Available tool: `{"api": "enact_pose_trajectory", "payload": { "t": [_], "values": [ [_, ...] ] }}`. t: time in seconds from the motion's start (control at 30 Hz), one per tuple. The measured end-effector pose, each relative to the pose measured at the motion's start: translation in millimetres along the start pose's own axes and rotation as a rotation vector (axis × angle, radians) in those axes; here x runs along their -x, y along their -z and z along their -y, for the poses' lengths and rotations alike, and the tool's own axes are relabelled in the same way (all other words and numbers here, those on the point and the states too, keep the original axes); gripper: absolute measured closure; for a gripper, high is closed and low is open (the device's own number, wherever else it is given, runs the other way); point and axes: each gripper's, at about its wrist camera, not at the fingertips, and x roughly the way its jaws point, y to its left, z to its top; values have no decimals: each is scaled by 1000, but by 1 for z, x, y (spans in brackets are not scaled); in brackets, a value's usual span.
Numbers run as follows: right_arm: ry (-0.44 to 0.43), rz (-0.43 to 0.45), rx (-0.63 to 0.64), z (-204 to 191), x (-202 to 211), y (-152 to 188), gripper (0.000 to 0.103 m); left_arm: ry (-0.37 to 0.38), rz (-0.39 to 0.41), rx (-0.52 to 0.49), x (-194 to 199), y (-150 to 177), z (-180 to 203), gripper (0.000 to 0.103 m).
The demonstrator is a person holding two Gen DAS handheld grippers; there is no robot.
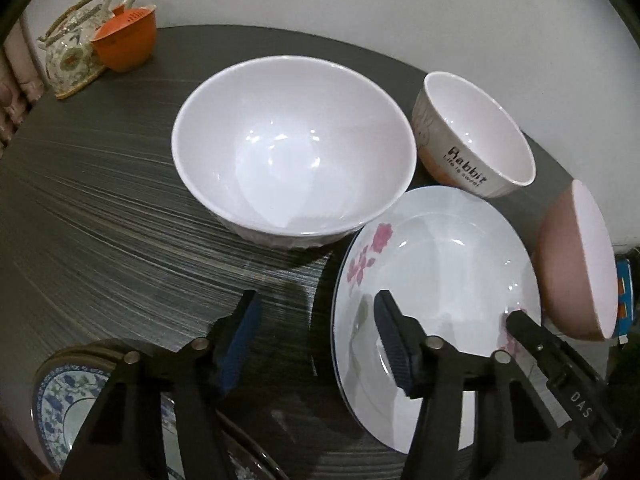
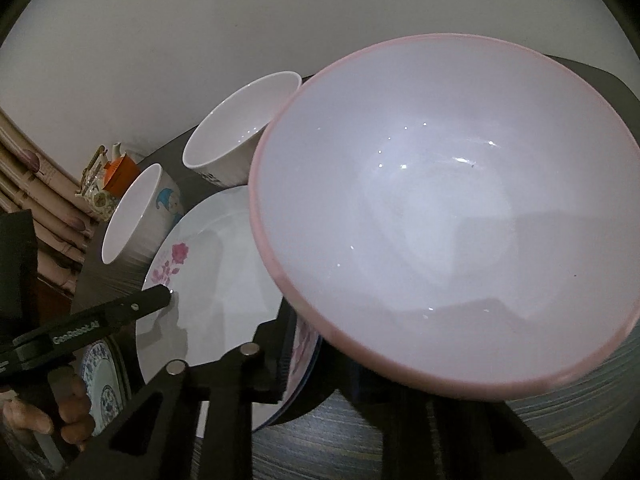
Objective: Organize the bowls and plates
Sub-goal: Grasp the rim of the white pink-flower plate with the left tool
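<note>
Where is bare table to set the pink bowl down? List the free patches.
Free: the dark table left of the large white bowl, between the teapot and the blue-patterned plate. Crowded: right side, where the Rabbit bowl, flowered plate and pink bowl cluster.

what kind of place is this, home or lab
Most likely a home dining or kitchen table: mismatched everyday bowls and a flowered plate sit on a dark wood-grain table, with a patterned teapot in the corner by a plain wall.
</note>
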Motion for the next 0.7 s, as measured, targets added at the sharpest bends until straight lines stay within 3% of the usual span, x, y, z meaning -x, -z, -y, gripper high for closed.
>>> {"api": "enact_pose_trajectory", "payload": {
  "t": [0.1,0.2,0.23,0.3,0.7],
  "values": [
    [-10,-7,-3,1,-1,0,91,5,-6,-12,-5,-1,3,64],
    [-4,-10,-1,1,1,1,91,37,-10,-33,-7,-3,8,84],
    [-2,-12,0,0,1,2,91,40,-14,-44,-7,-2,11,86],
    [4,-12,2,1,4,5,91,11,-3,-77,-6,1,18,85],
    [11,-24,-19,6,13,17,91,45,-28,-113,-1,17,15,86]
  ]
}}
